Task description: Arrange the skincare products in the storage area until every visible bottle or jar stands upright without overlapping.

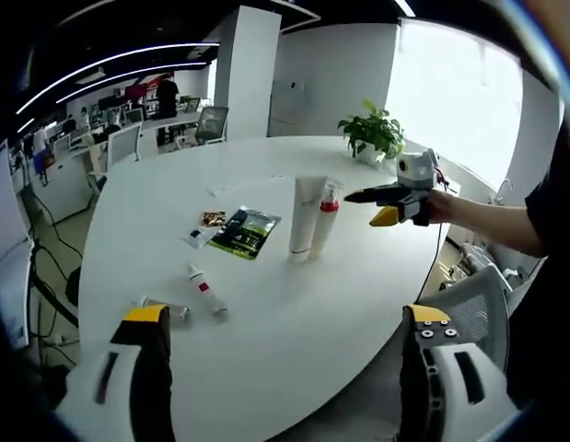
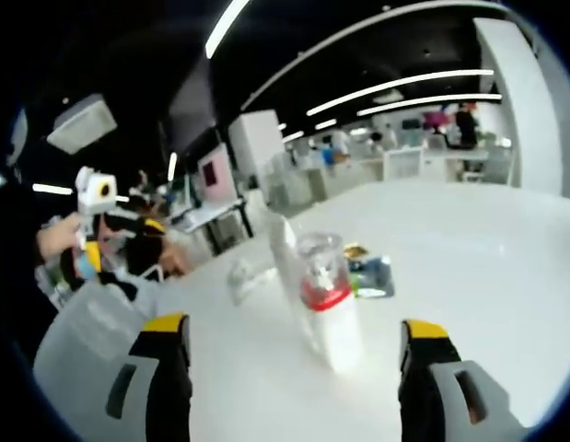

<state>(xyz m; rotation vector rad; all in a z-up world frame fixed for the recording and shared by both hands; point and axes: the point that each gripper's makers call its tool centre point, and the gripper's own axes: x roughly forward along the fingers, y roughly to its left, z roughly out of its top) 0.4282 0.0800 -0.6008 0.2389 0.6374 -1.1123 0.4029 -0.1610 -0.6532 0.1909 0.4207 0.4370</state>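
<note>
My right gripper (image 2: 294, 354) is spread wide, empty, aligned on the upright red-collared bottle (image 2: 329, 308); my left gripper (image 1: 285, 336), open and empty, waits over fallen tubes (image 1: 203, 287)

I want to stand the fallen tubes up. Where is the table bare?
The white table is bare between the lying tubes and the two upright bottles, and beyond them toward the potted plant. Crowded around the sachets.

Opposite views, shared upright bottles (image 1: 312, 219)
</note>
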